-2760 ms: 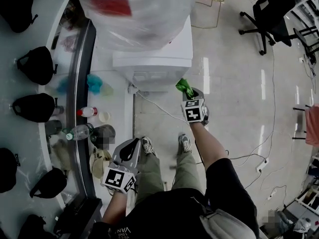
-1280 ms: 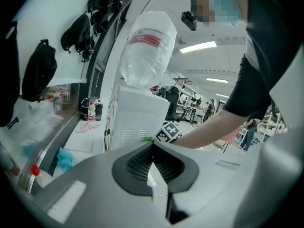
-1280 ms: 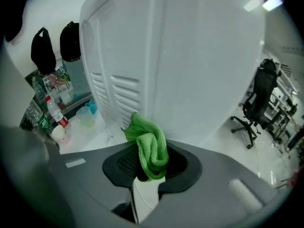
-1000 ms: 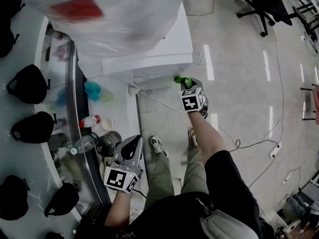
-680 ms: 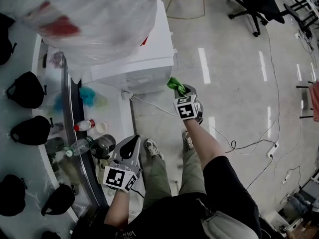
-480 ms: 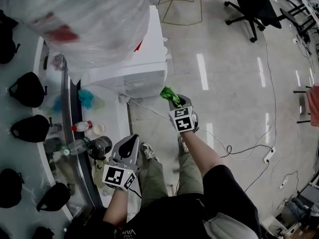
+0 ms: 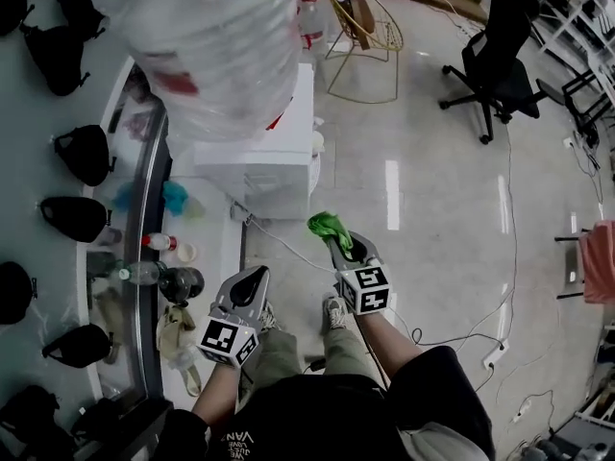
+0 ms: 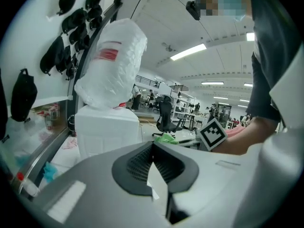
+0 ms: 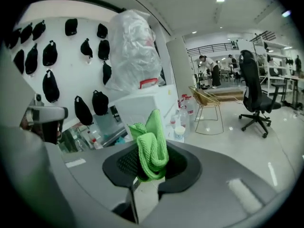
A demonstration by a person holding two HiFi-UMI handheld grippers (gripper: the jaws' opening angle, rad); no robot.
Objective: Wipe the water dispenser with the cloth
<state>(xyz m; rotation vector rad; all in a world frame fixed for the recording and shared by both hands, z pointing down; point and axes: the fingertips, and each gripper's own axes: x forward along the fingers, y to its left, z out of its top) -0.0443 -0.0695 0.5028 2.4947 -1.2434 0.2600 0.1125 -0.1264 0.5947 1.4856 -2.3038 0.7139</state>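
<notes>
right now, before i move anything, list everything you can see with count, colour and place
water dispenser: one, white, against the left wall
water jug: one, wrapped in clear plastic, on top of the dispenser
cloth: one, green, pinched in the right jaws, apart from the dispenser
bags: several, black, hanging on the white wall
bottles: a few, mostly clear, on the shelf below the bags
wire chair: one, gold, beyond the dispenser
office chair: one, black, far right
left hand-held gripper: one, grey, shut and empty
right hand-held gripper: one, grey, shut on the cloth
</notes>
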